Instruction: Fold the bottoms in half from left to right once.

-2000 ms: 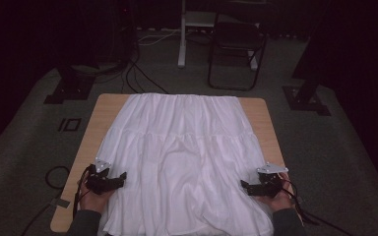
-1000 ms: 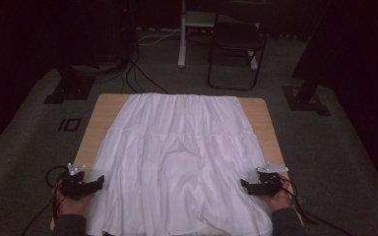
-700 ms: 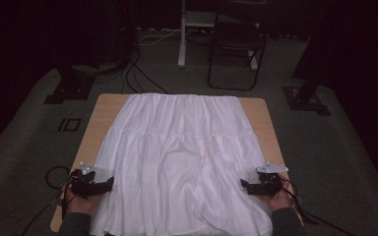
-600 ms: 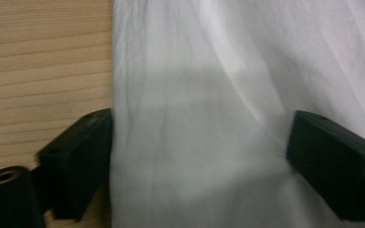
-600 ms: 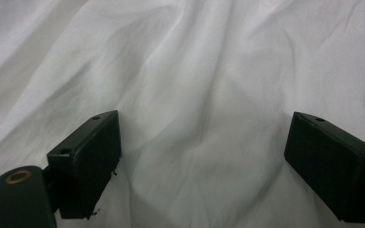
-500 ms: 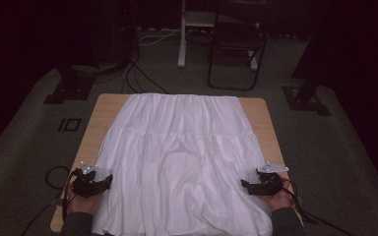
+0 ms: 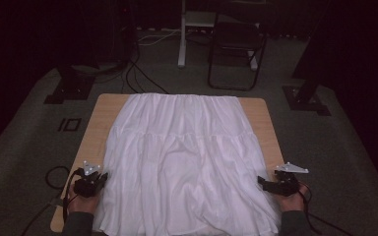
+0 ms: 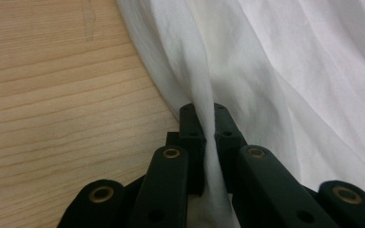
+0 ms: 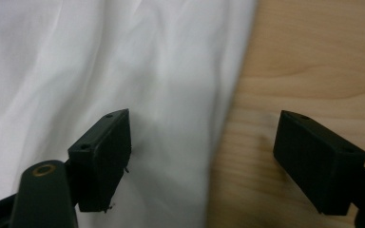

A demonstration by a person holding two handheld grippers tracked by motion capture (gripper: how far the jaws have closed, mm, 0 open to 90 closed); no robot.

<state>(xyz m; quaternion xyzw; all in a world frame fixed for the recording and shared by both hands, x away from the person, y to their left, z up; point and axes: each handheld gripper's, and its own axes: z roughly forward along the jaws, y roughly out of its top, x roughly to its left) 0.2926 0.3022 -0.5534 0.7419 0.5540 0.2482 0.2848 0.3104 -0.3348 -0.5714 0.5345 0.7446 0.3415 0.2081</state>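
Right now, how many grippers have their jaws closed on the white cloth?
1. The left gripper pinches a fold at the left edge of the white cloth. The right gripper is open, straddling the cloth's right edge over the table.

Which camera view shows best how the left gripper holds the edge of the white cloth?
The left gripper view: its jaws stand shut on a fold of the white cloth at its edge. In the high view the left gripper is small beside the cloth. The right gripper view shows the cloth's other edge between open jaws.

Dim room, grey carpet, black chair behind.
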